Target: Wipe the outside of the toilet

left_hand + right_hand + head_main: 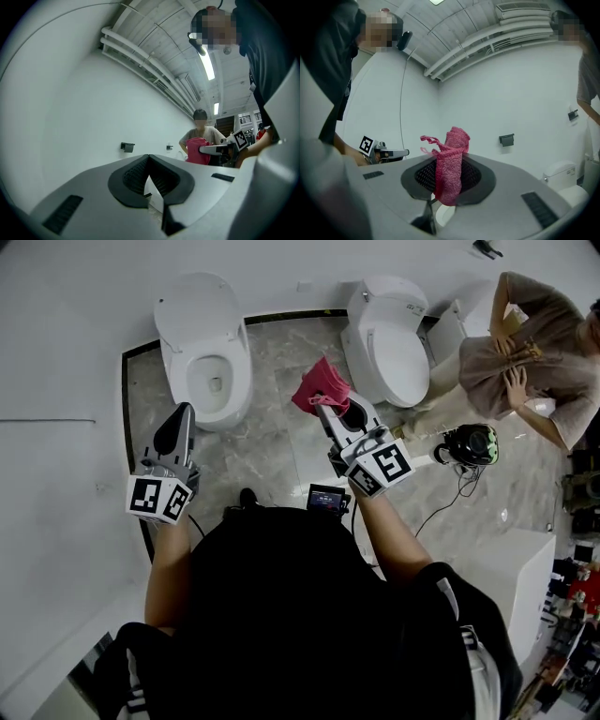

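Note:
Two white toilets stand against the wall. The left toilet has its lid up and the bowl showing; the right toilet has its lid down. My right gripper is shut on a pink cloth, held in the air between the two toilets. In the right gripper view the pink cloth hangs pinched between the jaws, with the right toilet low at the right. My left gripper is shut and holds nothing, just in front of the left toilet. The left gripper view points up at the wall.
A person stands at the far right beside the right toilet. A black round device with a cable lies on the marble floor. A white cabinet stands at right. A black wall fitting is mounted on the wall.

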Tool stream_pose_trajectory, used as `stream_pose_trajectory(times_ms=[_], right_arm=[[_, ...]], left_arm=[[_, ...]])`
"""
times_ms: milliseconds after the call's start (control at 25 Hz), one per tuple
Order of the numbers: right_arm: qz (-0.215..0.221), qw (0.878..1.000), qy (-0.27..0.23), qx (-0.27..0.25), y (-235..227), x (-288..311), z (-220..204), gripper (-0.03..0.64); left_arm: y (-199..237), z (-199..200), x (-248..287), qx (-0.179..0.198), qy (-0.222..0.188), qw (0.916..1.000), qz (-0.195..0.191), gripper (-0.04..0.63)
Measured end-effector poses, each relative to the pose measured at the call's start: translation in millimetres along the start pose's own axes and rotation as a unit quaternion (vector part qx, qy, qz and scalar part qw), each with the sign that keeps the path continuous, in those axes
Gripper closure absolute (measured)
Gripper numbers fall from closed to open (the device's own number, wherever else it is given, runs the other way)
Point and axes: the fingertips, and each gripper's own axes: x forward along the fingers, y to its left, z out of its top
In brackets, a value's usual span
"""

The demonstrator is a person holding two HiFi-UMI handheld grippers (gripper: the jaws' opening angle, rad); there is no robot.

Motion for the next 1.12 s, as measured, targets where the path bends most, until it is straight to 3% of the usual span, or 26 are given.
stream_pose_trajectory(times_ms=[160, 360, 720, 880, 1120], right_arm=[[-0.001, 1.000, 0.020, -0.024, 6, -40, -13, 0.534], [-0.018, 0.999, 0.030, 0.001, 8, -103, -34, 0.534], [-0.011, 0.998, 0.037, 0.043, 21, -132, -57, 0.534], [-0.025, 0.998, 0.045, 0.036, 36, -120, -64, 0.534], [-0.031, 0.995, 0.027, 0.089, 58, -82, -65, 0.534]], left_arm=[[-35, -8, -14, 0.022, 0.013, 0.9987, 0.045, 0.580], [-74, -20, -51, 0.041, 0.046, 0.9935, 0.095, 0.580], [-102, -25, -78, 0.018, 0.054, 0.9959, 0.071, 0.580], [-87, -38, -86, 0.020, 0.066, 0.9960, 0.057, 0.580], [-45, -39, -102, 0.008, 0.077, 0.9962, 0.038, 0.580]])
